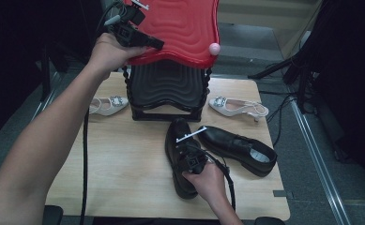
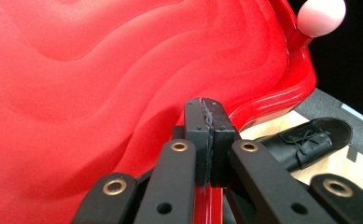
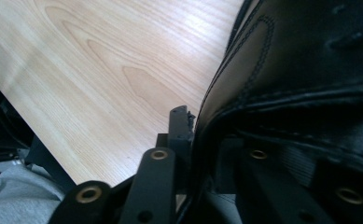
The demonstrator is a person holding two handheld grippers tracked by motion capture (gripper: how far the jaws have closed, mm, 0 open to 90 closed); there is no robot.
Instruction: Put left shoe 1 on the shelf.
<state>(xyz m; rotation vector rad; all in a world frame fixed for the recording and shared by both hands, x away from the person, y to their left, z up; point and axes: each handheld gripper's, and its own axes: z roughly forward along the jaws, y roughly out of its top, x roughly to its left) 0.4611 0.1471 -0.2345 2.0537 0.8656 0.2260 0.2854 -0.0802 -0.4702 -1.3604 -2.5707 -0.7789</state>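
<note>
- Black leather fills the near side: the right hand (image 1: 211,182) comes up from the bottom edge of the high view, wrist bent inward, and its right gripper (image 1: 193,161) is clenched on the collar of the laced black shoe (image 1: 180,154), one jaw outside the leather and one inside.
- That shoe rests on the wooden table (image 1: 124,159), just beside a second black shoe (image 1: 239,149) lying angled to its right.
- Farther back, two white heeled sandals (image 1: 109,104) (image 1: 236,108) flank a black ribbed box (image 1: 167,89).
- Farthest, the left forearm stretches up and forward; the left hand (image 1: 109,52) holds the left gripper (image 2: 206,123), jaws pinched shut on the rim of the raised red lid (image 1: 185,28), near its pink knob (image 1: 214,48).
</note>
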